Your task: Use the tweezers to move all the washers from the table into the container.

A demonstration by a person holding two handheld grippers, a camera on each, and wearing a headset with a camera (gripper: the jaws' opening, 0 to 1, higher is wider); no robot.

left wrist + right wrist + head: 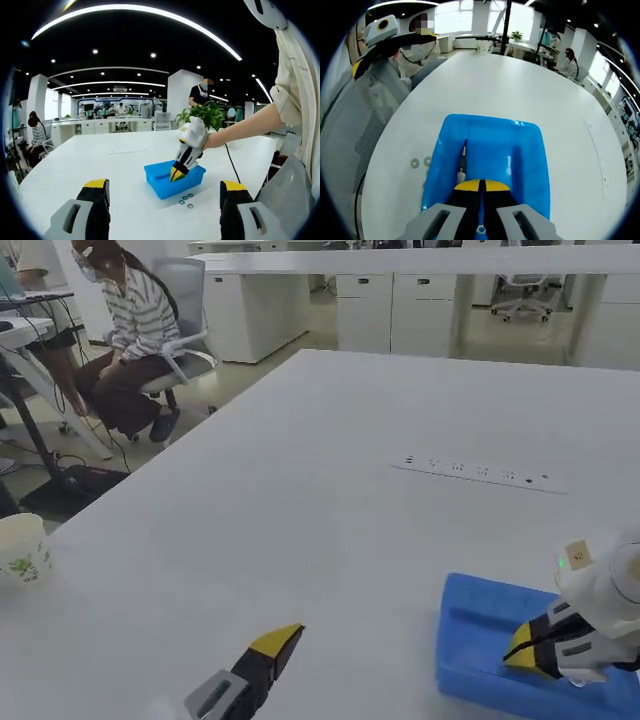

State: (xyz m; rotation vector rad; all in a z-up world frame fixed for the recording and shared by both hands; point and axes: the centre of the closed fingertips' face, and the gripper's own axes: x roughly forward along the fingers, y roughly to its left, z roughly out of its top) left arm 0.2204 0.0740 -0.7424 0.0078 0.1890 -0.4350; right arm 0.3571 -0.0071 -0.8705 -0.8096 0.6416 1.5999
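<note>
1. Right gripper view: the right gripper [481,186] hangs low over the blue container [525,165]. Its yellow tips are pressed together, and I can't see anything pinched between them.
2. A slim dark tool with a silvery end lies inside the container, just ahead of the left tip. I'm taking that for the tweezers [463,159]. That would explain why the gripper is parked there, lined up to reach in for them.
3. At least two washers [427,160] sit on the white table [520,85], just outside the container's side wall. From the left gripper view it looks like a small cluster there, though I can't get an exact count. None show inside the container as far as I can tell, so I'd say the real work hasn't started.
4. The left gripper [164,186] has its jaws spread wide and is holding nothing. It's well back from the container, I guess to stay out of the way.
5. Tricky bit, imo: the tweezers lie flat on the container floor, so a clean pinch could be fiddly.
</note>
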